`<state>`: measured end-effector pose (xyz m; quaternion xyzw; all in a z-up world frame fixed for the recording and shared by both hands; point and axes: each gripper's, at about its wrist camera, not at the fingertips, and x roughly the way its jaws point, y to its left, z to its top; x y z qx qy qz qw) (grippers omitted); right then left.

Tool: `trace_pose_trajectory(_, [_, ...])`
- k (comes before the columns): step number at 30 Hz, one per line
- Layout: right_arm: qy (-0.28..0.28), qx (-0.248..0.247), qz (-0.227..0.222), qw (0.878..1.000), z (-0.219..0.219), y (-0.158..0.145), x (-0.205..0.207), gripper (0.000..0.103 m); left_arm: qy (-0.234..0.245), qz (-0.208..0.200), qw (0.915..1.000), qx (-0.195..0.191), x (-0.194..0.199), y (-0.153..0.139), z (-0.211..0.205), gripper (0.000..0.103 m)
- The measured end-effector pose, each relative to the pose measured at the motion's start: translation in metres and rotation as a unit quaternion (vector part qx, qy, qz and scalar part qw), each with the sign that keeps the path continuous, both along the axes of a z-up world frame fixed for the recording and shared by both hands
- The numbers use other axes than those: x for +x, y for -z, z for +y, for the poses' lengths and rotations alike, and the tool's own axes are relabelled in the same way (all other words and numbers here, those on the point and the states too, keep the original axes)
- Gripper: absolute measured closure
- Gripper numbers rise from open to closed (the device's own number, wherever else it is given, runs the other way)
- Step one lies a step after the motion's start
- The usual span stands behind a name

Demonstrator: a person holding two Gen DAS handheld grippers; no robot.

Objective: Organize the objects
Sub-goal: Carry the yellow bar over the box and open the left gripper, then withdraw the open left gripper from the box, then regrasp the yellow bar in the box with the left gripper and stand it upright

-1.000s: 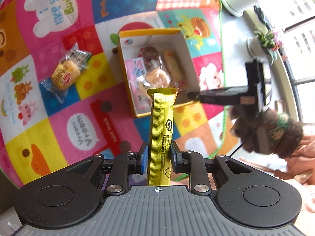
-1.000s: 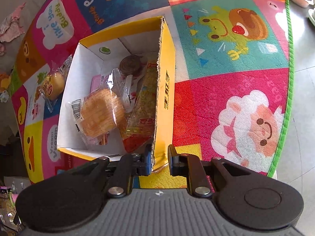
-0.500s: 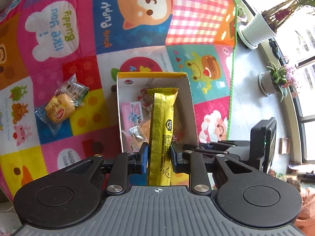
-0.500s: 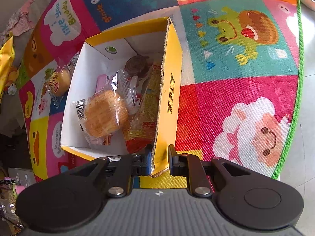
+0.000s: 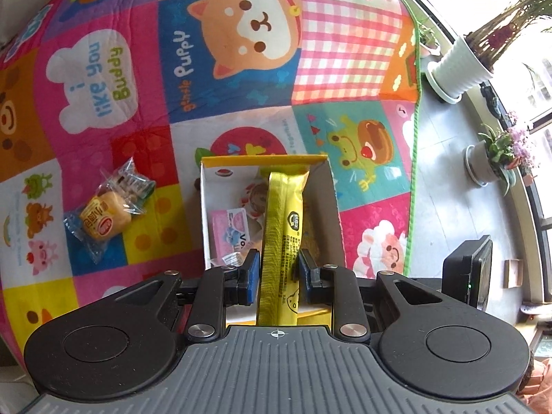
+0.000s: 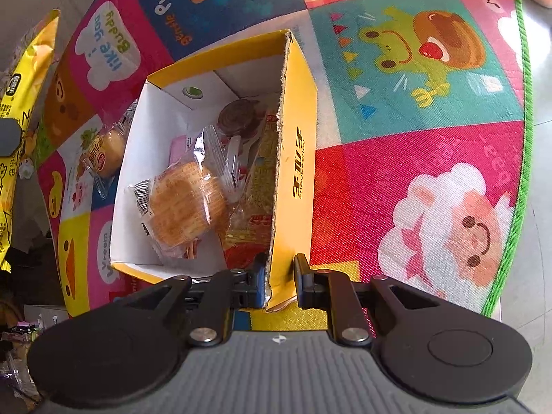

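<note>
Left gripper (image 5: pixel 277 272) clamped on long yellow snack packet (image 5: pixel 282 238), hanging over open yellow cardboard box (image 5: pixel 333 200) mid-mat. Right gripper (image 6: pixel 279 276) pinching box's near right wall. Wrapped bun (image 5: pixel 103 222) on play mat (image 5: pixel 103 69), left of box.

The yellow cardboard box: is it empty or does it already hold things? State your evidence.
Already holding things: the yellow cardboard box contains a wrapped round cake and other snack packets.
</note>
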<state>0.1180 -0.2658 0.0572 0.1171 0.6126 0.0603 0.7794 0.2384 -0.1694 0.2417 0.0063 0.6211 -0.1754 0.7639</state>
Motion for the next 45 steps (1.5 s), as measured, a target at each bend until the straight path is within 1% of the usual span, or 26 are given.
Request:
trace_pose_trajectory(3, [-0.005, -0.011, -0.013, 1.000, 0.000, -0.005, -0.001, 0.087, 0.005, -0.009, 0.9999, -0.013, -0.002, -0.004, -0.003, 0.077])
trace_pose_trajectory(6, [-0.004, -0.007, -0.013, 1.000, -0.001, -0.005, 0.000, 0.087, 0.006, -0.019, 0.9997, -0.015, -0.003, -0.007, -0.007, 0.077])
trace_pose_trajectory(10, [-0.002, -0.002, -0.010, 1.000, -0.002, -0.003, -0.001, 0.087, -0.003, -0.045, 0.9988, -0.021, -0.002, -0.011, -0.006, 0.077])
trace_pose_trajectory(12, [0.000, 0.000, -0.010, 1.000, -0.003, -0.003, -0.001, 0.087, -0.007, -0.052, 0.9985, -0.016, 0.000, -0.011, -0.003, 0.077])
trace_pose_trajectory(15, [0.002, 0.003, -0.009, 1.000, -0.004, -0.002, -0.002, 0.087, -0.003, -0.055, 0.9984, 0.013, 0.002, -0.004, 0.008, 0.076])
trace_pose_trajectory(17, [0.006, 0.007, -0.006, 1.000, -0.005, -0.001, -0.002, 0.087, -0.024, -0.044, 0.9982, 0.031, 0.005, 0.006, 0.024, 0.076])
trace_pose_trajectory(20, [0.015, 0.013, -0.003, 1.000, -0.005, 0.001, -0.003, 0.087, -0.084, -0.012, 0.9960, 0.027, 0.009, 0.022, 0.061, 0.076])
trace_pose_trajectory(22, [0.021, 0.016, -0.003, 1.000, -0.005, 0.002, -0.004, 0.087, -0.104, 0.005, 0.9943, 0.023, 0.008, 0.031, 0.080, 0.076])
trace_pose_trajectory(23, [0.025, 0.016, -0.002, 1.000, -0.005, 0.004, -0.004, 0.087, -0.103, 0.015, 0.9945, 0.014, 0.007, 0.036, 0.088, 0.076])
trace_pose_trajectory(25, [0.035, 0.014, -0.001, 0.999, -0.004, 0.006, -0.005, 0.087, -0.088, 0.028, 0.9956, -0.020, 0.005, 0.042, 0.092, 0.076])
trace_pose_trajectory(27, [0.043, 0.007, 0.003, 0.999, -0.002, 0.007, -0.005, 0.087, -0.070, 0.042, 0.9948, -0.061, 0.005, 0.048, 0.085, 0.076])
trace_pose_trajectory(29, [0.054, 0.000, 0.010, 0.998, 0.000, 0.008, -0.005, 0.087, -0.064, 0.052, 0.9935, -0.079, 0.009, 0.057, 0.074, 0.076])
trace_pose_trajectory(32, [0.057, -0.017, 0.014, 0.998, 0.007, 0.008, -0.005, 0.086, -0.076, 0.074, 0.9887, -0.106, 0.016, 0.076, 0.056, 0.076])
trace_pose_trajectory(34, [0.048, -0.030, 0.014, 0.998, 0.011, 0.008, -0.005, 0.086, -0.078, 0.087, 0.9871, -0.110, 0.022, 0.090, 0.043, 0.076])
trace_pose_trajectory(36, [0.048, -0.033, 0.015, 0.998, 0.012, 0.008, -0.004, 0.086, -0.069, 0.087, 0.9887, -0.101, 0.029, 0.101, 0.027, 0.076])
trace_pose_trajectory(38, [0.050, -0.034, 0.017, 0.998, 0.011, 0.008, -0.004, 0.086, -0.061, 0.088, 0.9881, -0.110, 0.034, 0.107, 0.011, 0.076])
trace_pose_trajectory(39, [0.050, -0.034, 0.017, 0.998, 0.011, 0.009, -0.003, 0.086, -0.061, 0.095, 0.9855, -0.126, 0.038, 0.108, 0.004, 0.076])
trace_pose_trajectory(41, [0.048, -0.032, 0.016, 0.998, 0.010, 0.009, -0.004, 0.086, -0.069, 0.107, 0.9771, -0.171, 0.043, 0.107, -0.006, 0.076])
trace_pose_trajectory(43, [0.050, -0.024, 0.016, 0.998, 0.007, 0.010, -0.004, 0.086, -0.081, 0.104, 0.9690, -0.209, 0.047, 0.099, -0.010, 0.076])
trace_pose_trajectory(44, [0.052, -0.022, 0.017, 0.998, 0.006, 0.012, -0.004, 0.086, -0.086, 0.099, 0.9666, -0.220, 0.049, 0.094, -0.009, 0.076])
trace_pose_trajectory(45, [0.053, -0.020, 0.019, 0.998, 0.005, 0.013, -0.003, 0.086, -0.093, 0.091, 0.9665, -0.221, 0.049, 0.088, -0.006, 0.076])
